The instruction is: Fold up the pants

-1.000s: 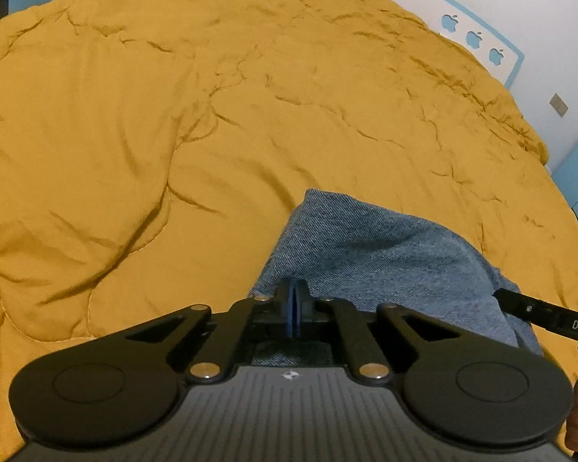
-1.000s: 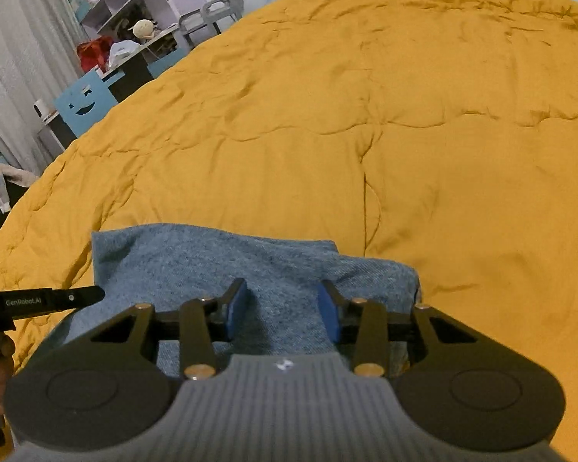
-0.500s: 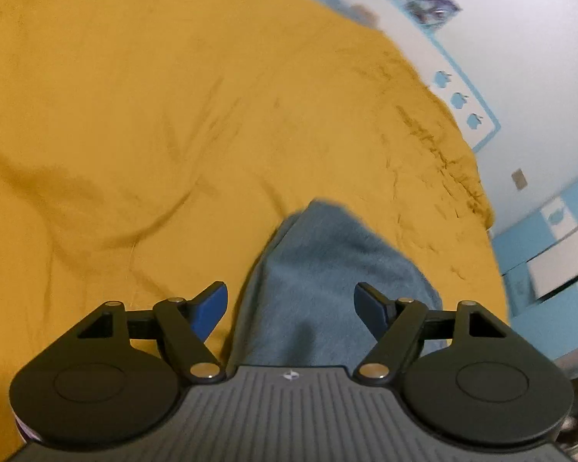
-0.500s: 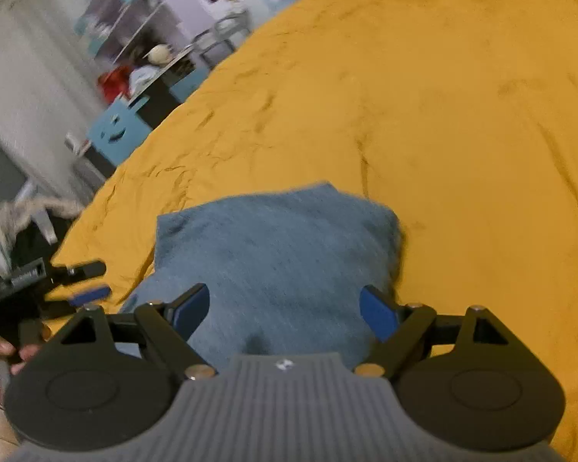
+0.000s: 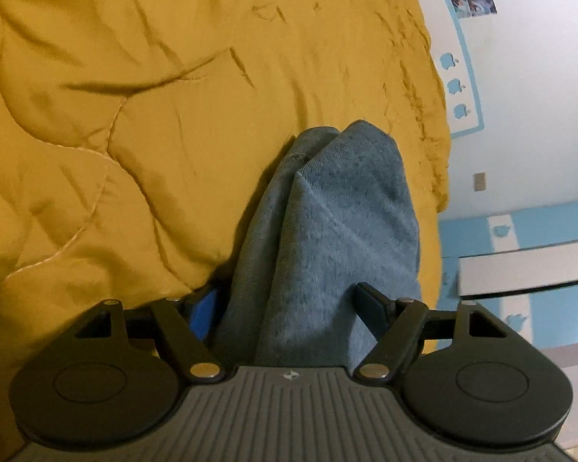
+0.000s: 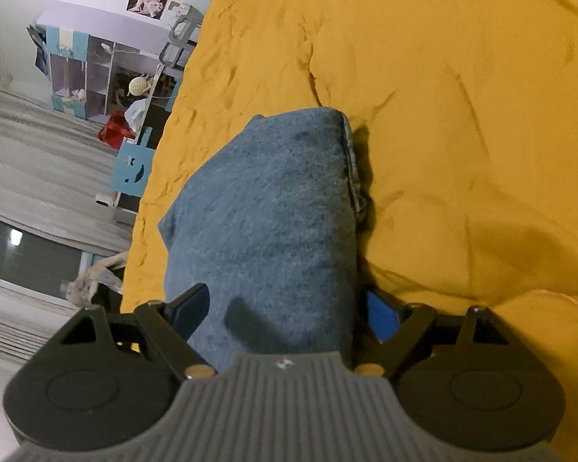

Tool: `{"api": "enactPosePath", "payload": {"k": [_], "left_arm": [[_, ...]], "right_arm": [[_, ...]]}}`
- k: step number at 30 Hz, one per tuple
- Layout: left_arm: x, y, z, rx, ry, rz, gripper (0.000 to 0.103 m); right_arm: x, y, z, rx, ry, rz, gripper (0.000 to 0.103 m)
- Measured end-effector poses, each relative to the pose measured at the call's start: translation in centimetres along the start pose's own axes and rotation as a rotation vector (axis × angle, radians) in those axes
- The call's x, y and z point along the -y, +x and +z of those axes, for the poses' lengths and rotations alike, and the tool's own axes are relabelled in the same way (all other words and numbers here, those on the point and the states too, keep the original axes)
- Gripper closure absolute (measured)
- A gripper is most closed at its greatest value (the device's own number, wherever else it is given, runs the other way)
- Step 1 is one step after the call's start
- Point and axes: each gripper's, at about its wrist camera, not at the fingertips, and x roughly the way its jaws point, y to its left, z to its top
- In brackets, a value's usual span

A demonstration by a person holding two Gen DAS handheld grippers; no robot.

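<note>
The folded blue denim pants [image 5: 327, 223] lie as a thick bundle on the yellow quilt [image 5: 135, 134]. My left gripper [image 5: 289, 308] is open, and its jaws stand on either side of the bundle's near end. The pants also show in the right wrist view [image 6: 273, 211]. My right gripper [image 6: 285, 308] is open too, with its jaws straddling the other near end of the bundle. A seamed edge [image 6: 350, 161] runs along the bundle's right side.
The quilt [image 6: 462, 115] covers the whole bed. A white wall with blue apple stickers [image 5: 458, 84] stands right of the bed. Shelves [image 6: 96, 73], a blue chair [image 6: 131, 169] and curtains [image 6: 31, 177] stand off the bed's left side.
My left gripper has let go and opened. Both grippers have turned on their sides and now straddle the folded bundle's ends; the right jaws opened wider.
</note>
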Motion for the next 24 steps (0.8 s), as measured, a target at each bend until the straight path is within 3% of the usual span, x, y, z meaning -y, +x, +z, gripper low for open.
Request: {"api": "enactPosePath", "payload": {"k": [2, 5, 8, 10, 12, 16, 24], "left_arm": [[-0.4, 0.5, 0.4, -0.023, -0.018, -0.024, 0.024], [-0.7, 1.0, 0.5, -0.041, -0.032, -0.039, 0.034], [-0.4, 1.2, 0.3, -0.043, -0.030, -0.036, 0.048], [0.0, 1.0, 0.0, -0.035, -0.025, -0.032, 0.059], [0.6, 0.8, -0.3, -0.027, -0.004, -0.025, 0.065], [2.1, 0.0, -1.0, -0.002, 0.031, -0.011, 0.073], [5.6, -1.1, -3.8, 0.017, 0.091, -0.013, 0.076]], "right_arm": [[0.1, 0.6, 0.2, -0.011, 0.013, 0.013, 0.022], [0.2, 1.3, 0.7, -0.019, 0.020, 0.010, 0.031], [-0.1, 1.5, 0.6, -0.019, 0.006, 0.003, 0.051], [-0.6, 1.1, 0.5, -0.011, -0.003, 0.008, 0.071], [-1.2, 0.5, 0.5, -0.001, -0.004, 0.019, 0.078], [-3.0, -0.8, 0.3, 0.008, -0.012, 0.022, 0.085], [-5.4, -5.4, -0.6, 0.016, 0.018, 0.039, 0.087]]}}
